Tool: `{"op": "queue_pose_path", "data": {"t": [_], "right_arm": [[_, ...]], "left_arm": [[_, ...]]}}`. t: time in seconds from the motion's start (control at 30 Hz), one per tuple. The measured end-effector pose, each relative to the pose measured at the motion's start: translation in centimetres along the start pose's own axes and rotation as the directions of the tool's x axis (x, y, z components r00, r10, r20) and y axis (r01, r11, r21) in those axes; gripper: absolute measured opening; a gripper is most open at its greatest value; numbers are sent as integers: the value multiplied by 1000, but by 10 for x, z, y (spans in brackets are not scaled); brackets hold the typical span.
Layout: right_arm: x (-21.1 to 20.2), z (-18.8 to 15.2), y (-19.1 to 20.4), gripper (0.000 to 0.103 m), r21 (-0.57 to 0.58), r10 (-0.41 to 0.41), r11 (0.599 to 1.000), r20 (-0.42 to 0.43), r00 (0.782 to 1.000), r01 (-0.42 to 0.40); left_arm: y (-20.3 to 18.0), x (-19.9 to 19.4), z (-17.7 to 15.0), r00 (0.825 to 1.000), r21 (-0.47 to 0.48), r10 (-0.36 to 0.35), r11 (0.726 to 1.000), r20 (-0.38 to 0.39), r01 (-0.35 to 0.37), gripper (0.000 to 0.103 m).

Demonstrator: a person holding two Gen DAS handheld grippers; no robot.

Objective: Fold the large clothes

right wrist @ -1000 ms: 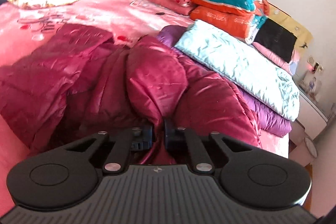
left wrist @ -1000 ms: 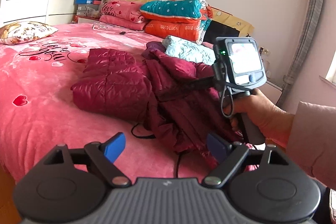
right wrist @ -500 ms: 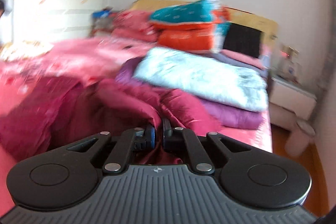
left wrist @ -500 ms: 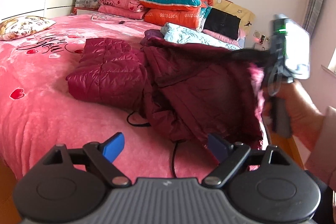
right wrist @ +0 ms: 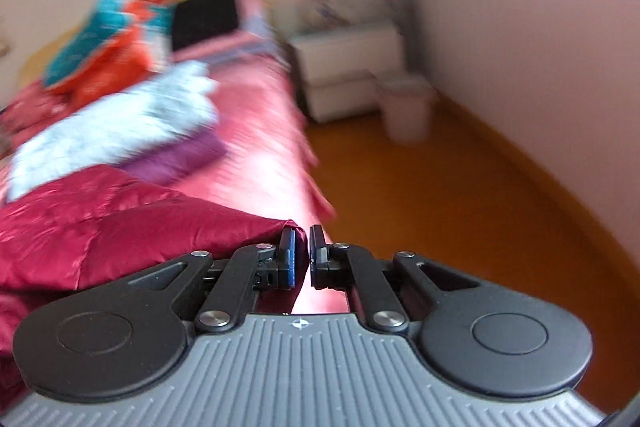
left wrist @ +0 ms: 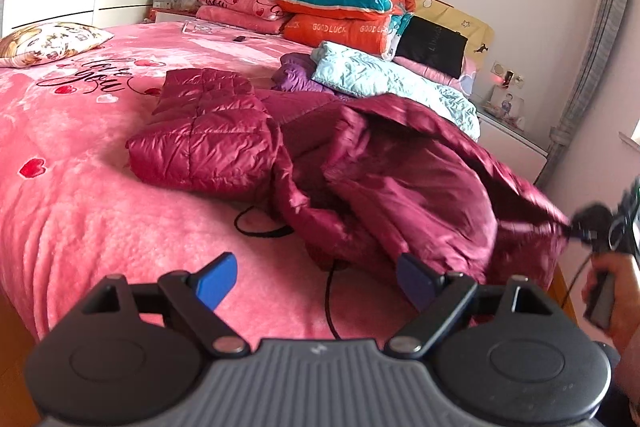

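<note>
Maroon puffer jacket (left wrist: 360, 163) sprawls on the pink bed (left wrist: 80, 195), near its foot corner, one half flat, the other lifted. Right gripper (right wrist: 302, 251) is clenched on the jacket's edge and stretches that side out past the bed edge, probably to spread it flat before folding. Left gripper (left wrist: 316, 279) hangs released, nothing between its blue pads, over the bed's near edge, likely ready to catch the opposite hem.
</note>
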State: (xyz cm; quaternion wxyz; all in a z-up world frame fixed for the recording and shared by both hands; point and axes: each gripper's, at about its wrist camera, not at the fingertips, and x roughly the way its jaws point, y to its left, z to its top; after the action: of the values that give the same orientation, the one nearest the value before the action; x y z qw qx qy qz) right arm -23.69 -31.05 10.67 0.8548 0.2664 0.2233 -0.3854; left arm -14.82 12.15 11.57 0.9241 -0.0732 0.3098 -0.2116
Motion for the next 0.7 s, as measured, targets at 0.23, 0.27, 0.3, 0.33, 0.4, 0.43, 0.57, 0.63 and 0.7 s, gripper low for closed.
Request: {"op": "queue_pose_path", "data": {"t": [0.23,0.27,0.3,0.33,0.4,0.43,0.57,0.63,0.7], "right_arm": [[18,-14,-47,5,144,-77,986,-85,993,88],[18,-15,-45,6,132,-76,987,-88,993,87],[16,-17,-40,9,108,-74,991,-84,994,83],[16,-18,-36,20,79,-67,994,-80,995,73],[13,-20,-29,30,42,-53,998,-67,996,56],[13,-19,-32,40,33,-40,999,-60,997,42],[6,-19,-22,62,-39,-17,999,-25,1000,16],[4,-12,-16,68,-74,-8,997,-7,1000,7],[9,-2,-17,76,-89,5,996,13,1000,-4]], "left_arm": [[-14,8,-1,1000,36,15,999,-12,-15,87],[-17,11,-1,1000,38,19,999,-19,-19,87],[-19,15,-1,999,37,22,999,-26,-21,87],[-21,20,0,999,33,23,999,-31,-22,87],[-24,29,4,999,20,27,999,-39,-26,87],[-25,35,7,999,11,29,1000,-43,-29,87],[-23,62,17,997,-70,34,997,-64,-38,86],[-21,77,21,996,-114,38,992,-83,-47,84],[-21,94,24,994,-135,34,990,-101,-48,84]]}}
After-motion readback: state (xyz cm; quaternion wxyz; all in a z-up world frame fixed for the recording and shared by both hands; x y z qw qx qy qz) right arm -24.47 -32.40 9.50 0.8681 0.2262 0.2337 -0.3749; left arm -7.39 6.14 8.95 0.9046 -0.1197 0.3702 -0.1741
